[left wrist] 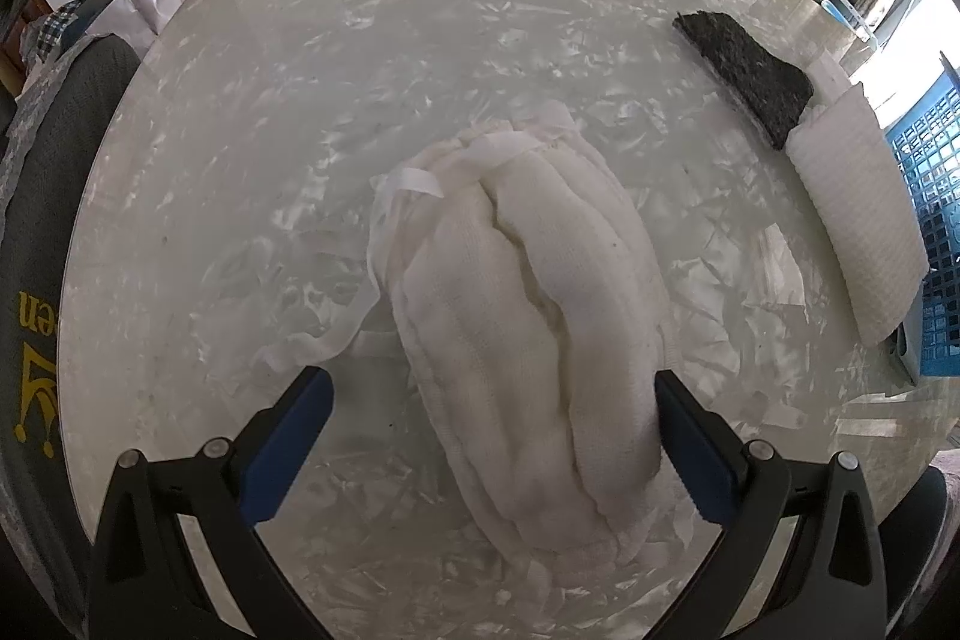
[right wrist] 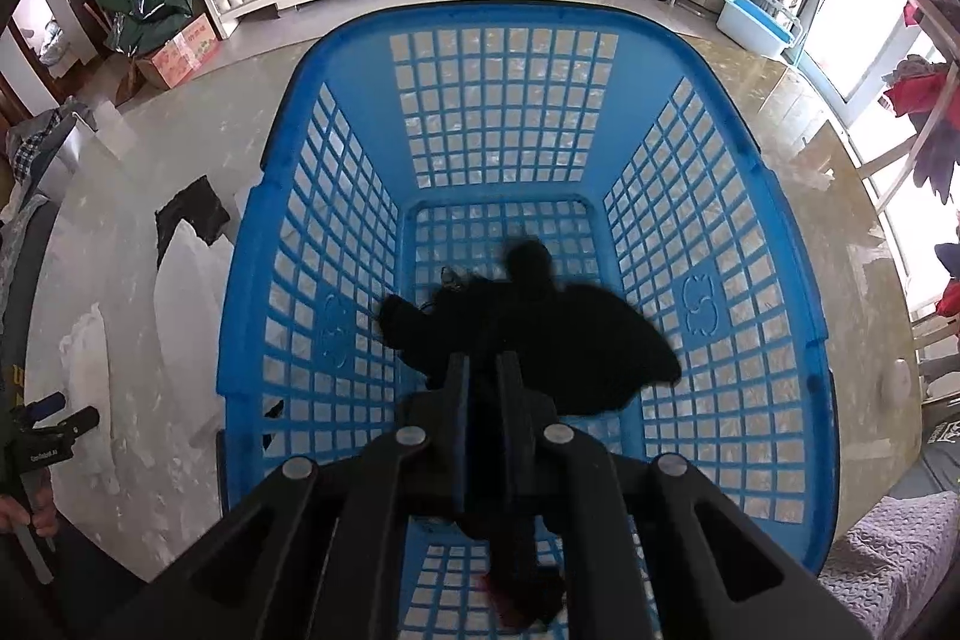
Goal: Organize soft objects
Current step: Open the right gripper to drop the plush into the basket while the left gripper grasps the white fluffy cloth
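A crumpled white cloth lies on the pale marbled table. My left gripper hangs open just above it, its blue-padded fingers straddling the cloth's near end without pressing on it. In the right wrist view, my right gripper is shut on a black soft cloth. The cloth dangles inside the blue lattice basket, above its floor, with part of it trailing under the fingers. The left gripper shows at the far left edge of that view, held by a hand.
A dark grey scrub pad and a white ribbed pad lie at the table's right side, beside the basket. A dark chair back stands at the left. Shelves and boxes line the far wall.
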`<action>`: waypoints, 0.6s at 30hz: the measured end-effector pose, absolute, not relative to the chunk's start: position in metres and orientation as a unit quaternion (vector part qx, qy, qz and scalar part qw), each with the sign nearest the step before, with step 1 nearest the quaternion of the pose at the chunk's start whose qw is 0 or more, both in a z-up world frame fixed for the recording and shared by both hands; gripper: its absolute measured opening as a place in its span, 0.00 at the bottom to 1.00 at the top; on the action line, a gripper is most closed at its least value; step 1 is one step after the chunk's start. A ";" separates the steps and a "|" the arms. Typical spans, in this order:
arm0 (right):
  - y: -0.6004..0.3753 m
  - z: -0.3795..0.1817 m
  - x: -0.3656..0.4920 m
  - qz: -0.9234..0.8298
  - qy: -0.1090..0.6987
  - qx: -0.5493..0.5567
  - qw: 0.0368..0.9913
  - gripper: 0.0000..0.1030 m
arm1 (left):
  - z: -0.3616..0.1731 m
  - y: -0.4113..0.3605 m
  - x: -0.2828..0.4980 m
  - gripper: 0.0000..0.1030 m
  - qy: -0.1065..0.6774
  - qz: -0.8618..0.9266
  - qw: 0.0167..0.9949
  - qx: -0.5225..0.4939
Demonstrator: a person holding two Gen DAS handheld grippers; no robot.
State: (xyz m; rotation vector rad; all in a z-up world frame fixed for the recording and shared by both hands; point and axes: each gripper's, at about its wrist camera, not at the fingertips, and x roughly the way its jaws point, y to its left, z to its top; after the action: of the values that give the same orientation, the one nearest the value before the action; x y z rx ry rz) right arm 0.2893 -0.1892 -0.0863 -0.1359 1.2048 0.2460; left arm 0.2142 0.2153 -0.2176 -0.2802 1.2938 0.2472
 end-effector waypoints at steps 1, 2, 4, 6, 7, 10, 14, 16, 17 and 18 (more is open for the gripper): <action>-0.189 -0.086 0.290 0.114 0.564 -0.064 0.815 0.18 | -0.217 0.216 0.214 1.00 0.599 0.114 0.782 -0.131; -0.190 -0.085 0.291 0.113 0.563 -0.063 0.816 0.24 | -0.217 0.215 0.214 0.99 0.598 0.114 0.782 -0.132; -0.192 -0.084 0.292 0.112 0.561 -0.062 0.818 0.39 | -0.218 0.216 0.214 0.96 0.597 0.114 0.782 -0.134; -0.194 -0.083 0.292 0.111 0.560 -0.063 0.819 0.42 | -0.216 0.216 0.212 0.91 0.595 0.115 0.785 -0.132; -0.195 -0.083 0.292 0.108 0.562 -0.064 0.818 0.46 | -0.214 0.216 0.212 0.89 0.593 0.115 0.786 -0.132; -0.198 -0.083 0.291 0.099 0.560 -0.070 0.820 0.59 | -0.210 0.216 0.211 0.78 0.585 0.111 0.793 -0.132; -0.200 -0.080 0.287 0.107 0.560 -0.072 0.818 0.83 | -0.205 0.212 0.208 0.60 0.578 0.108 0.799 -0.125; -0.199 -0.080 0.284 0.105 0.557 -0.085 0.820 0.86 | -0.202 0.211 0.208 0.52 0.574 0.101 0.803 -0.123; -0.199 -0.079 0.283 0.104 0.557 -0.088 0.819 0.87 | -0.201 0.209 0.208 0.45 0.573 0.098 0.805 -0.122; -0.199 -0.079 0.282 0.104 0.557 -0.087 0.819 0.88 | -0.199 0.207 0.208 0.39 0.572 0.093 0.806 -0.123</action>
State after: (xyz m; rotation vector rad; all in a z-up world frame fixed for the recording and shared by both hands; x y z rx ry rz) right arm 0.2823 -0.1990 -0.0792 -0.1854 1.1865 0.2223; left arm 0.2083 0.2072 -0.1993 -0.2627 1.2242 0.1993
